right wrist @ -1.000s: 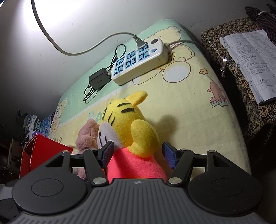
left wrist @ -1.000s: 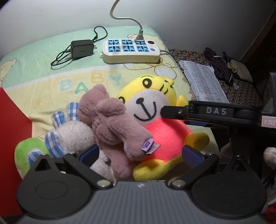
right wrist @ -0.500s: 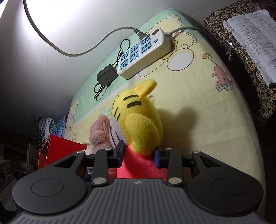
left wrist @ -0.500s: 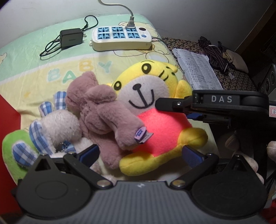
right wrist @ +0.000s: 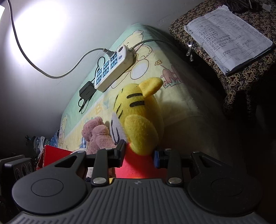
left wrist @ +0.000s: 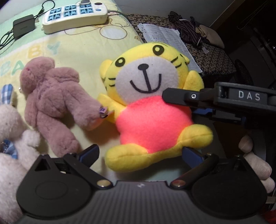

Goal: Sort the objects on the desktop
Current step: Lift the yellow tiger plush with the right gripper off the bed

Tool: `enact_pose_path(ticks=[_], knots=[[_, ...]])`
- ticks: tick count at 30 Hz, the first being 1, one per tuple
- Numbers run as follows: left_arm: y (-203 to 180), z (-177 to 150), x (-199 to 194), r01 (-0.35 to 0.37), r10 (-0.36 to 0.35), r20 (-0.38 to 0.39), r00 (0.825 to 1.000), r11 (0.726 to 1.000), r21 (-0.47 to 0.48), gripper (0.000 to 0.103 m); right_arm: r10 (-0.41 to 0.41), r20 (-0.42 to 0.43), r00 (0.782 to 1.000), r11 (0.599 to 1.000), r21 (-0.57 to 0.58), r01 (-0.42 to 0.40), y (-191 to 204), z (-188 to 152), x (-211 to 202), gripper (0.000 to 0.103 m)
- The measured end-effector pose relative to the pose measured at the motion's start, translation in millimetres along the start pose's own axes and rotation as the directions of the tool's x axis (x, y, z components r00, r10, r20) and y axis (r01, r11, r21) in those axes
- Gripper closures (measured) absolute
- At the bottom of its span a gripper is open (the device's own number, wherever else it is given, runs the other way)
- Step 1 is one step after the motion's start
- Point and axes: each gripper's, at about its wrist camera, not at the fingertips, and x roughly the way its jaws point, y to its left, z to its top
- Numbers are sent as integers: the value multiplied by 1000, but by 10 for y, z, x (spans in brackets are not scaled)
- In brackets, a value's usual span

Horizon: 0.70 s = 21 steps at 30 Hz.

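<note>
A yellow tiger plush with a pink body faces the left wrist camera. From the right, my right gripper clamps its side just under the head. In the right wrist view that gripper is shut on the pink body of the tiger plush. A brown bear plush lies to the tiger's left, one leg touching the tiger's arm. My left gripper is open, its blue pads either side of the tiger's feet. A cream plush with checked ears sits at the far left.
A white power strip and a black adapter lie at the back of the baby-print blanket. A paper notebook rests on a patterned stool to the right. A red box stands left. A hand holds the right gripper.
The right gripper closed on the tiger's body and pulled it right, off the pile. The brown bear slid off the tiger. The left gripper stayed open and came closer.
</note>
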Motion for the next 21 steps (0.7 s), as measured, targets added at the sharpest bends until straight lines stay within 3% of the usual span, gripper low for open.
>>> enact_pose_path(ticks=[9,11,21], knots=[[-190,88,171,-13,13,-2,1000,998,57,5,-37,46,998,999,9,37,-46,-68,-9,61],[-223,82,152,-11,11,5,1000,997,71,11,-41,44,998,999,15,41,-49,-82,-23,63],[-447,-85,-57,-6,-4,63,998,987,159,23,-59,81,995,996,-68,64,150,-267,-245,75]])
